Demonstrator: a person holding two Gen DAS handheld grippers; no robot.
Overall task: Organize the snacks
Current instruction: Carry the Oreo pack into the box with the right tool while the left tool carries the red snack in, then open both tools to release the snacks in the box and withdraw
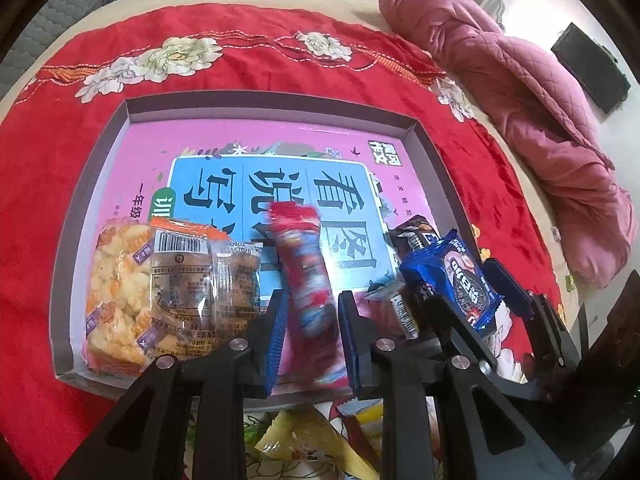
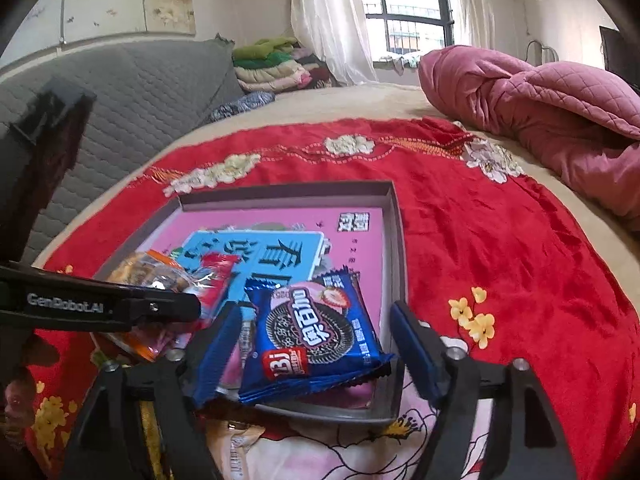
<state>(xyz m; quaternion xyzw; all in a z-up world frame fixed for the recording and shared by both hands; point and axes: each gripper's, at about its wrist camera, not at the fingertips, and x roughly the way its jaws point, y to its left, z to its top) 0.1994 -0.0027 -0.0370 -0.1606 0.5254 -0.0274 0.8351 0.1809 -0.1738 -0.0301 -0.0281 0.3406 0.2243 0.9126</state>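
Left of grey tray (image 1: 64, 248): rice-cracker bags (image 1: 168, 292) lie flat. Left tongs (image 1: 312, 336) spread, blurred red snack tube (image 1: 308, 280) between pads, contact unclear. Right tongs (image 2: 320, 356) spread wide around blue cookie pack (image 2: 316, 332), which rests on tray's near right corner. Left wrist view alone shows yellow wrapper (image 1: 316, 444) below tray; right wrist view alone shows window (image 2: 404, 4), folded blankets (image 2: 272, 64).

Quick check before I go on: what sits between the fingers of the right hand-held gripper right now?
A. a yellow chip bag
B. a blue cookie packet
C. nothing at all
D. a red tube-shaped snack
B: in the right wrist view the blue cookie packet lies between the open fingers of the right hand-held gripper, over the near edge of the tray.
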